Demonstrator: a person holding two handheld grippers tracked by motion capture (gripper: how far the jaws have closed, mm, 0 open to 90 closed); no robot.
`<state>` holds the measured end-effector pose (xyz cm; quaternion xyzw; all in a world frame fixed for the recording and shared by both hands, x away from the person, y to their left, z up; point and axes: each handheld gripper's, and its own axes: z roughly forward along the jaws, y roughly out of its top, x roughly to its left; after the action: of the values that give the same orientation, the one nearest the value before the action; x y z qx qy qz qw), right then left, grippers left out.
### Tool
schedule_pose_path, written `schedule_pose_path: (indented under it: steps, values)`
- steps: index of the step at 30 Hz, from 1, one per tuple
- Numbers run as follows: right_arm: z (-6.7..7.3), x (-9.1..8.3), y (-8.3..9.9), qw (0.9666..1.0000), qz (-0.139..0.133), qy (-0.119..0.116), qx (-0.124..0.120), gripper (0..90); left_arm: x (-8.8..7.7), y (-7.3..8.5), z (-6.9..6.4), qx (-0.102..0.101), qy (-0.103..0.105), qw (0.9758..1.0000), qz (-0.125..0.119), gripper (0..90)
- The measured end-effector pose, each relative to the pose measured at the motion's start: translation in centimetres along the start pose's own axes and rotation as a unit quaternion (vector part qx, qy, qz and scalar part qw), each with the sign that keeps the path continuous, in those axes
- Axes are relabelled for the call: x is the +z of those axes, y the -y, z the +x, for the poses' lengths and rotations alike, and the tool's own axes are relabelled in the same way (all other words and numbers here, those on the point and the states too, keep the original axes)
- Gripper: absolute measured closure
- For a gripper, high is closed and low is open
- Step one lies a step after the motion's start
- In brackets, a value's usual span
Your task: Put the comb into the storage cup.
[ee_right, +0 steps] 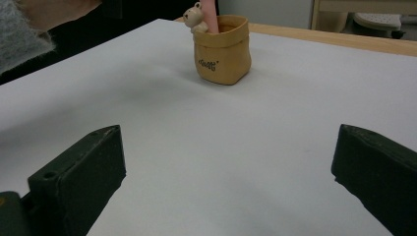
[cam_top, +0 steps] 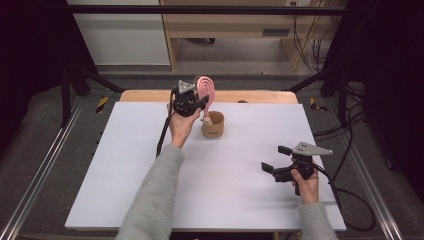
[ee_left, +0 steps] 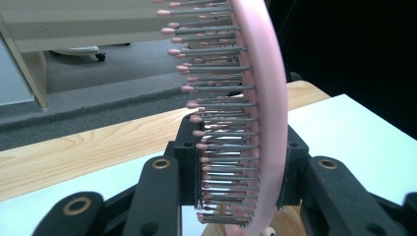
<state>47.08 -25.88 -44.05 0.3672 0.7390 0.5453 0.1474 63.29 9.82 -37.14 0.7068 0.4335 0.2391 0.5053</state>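
- Currently clamped: left fingers (ee_left: 231,196) closed on the head of the pink hairbrush (ee_left: 255,113), one pad on the bristle side, the other on the smooth back; brush upright, handle down between and below the fingers, dipping into the tan pouch-shaped cup (cam_top: 213,125).
- Seen from above: left fingers (cam_top: 202,102) just over the cup, brush head (cam_top: 205,87) rising above them.
- Right fingers (ee_right: 231,182) spread wide, nothing between them, low over the white surface (cam_top: 150,165), well apart from the cup (ee_right: 222,49), which sits ahead of them.
- Risk of slip: bristles give under a pad, so the head could twist or slide in the grip.
- Risk of tipping: cup looks light and soft-walled; a handle dragged sideways against the rim could topple it, with no second grip steadying it.
- Risk on release: brush is top-heavy; let go while leaning, could lever the cup over or fall out onto the surface.
- Small bear figure (ee_right: 195,18) at the rim beside the handle: could be knocked loose by a careless push.
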Motion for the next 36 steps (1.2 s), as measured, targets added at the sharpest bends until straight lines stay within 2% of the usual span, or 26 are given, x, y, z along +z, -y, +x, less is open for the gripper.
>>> schedule_pose_path:
  steps: [20, 27, 36]
  values:
    - [0.05, 0.01, -0.04, 1.0, -0.001, -0.001, 0.0, 0.3, -0.38, -0.03, -0.17, 0.015, -0.008, 0.9998, -0.004, 59.8]
    - [0.09, 0.0, -0.05, 1.0, -0.001, -0.002, 0.002, 0.3, -0.58, -0.1, -0.07, 0.014, -0.015, 0.9997, -0.01, 52.4]
    - [0.1, 0.01, -0.06, 1.0, -0.001, -0.003, 0.001, 0.3, -0.63, -0.08, 0.04, 0.021, -0.022, 0.9994, -0.014, 49.3]
